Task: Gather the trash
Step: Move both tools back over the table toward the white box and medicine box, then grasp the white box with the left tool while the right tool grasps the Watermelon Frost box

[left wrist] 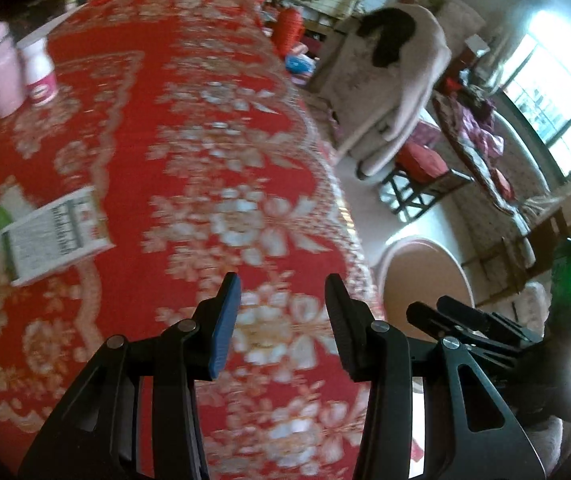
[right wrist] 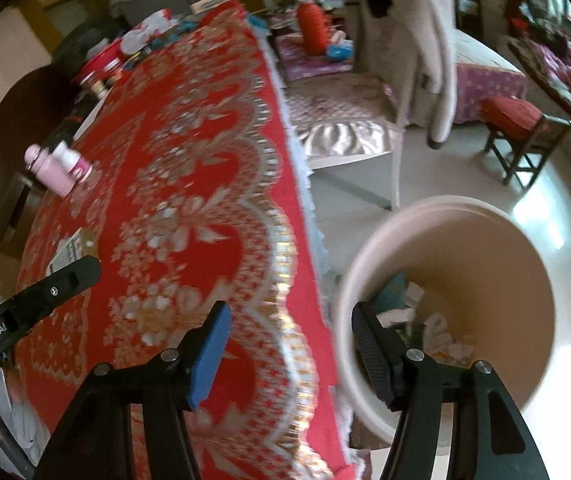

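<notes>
Right gripper [right wrist: 289, 346] jaws wide apart and empty, straddling the red tablecloth [right wrist: 205, 184] edge and the beige waste bin [right wrist: 525, 280] holding scraps, likely post-drop; left gripper [left wrist: 281, 320] also gaping, empty, the flattened carton [left wrist: 51, 232] on the cloth apparently next.

Pink bottles [left wrist: 0, 74]: one
White bottles [left wrist: 40, 72]: one
Cartons [left wrist: 51, 234]: one
Bins [right wrist: 449, 312]: one
Stools [right wrist: 523, 136]: one
</notes>
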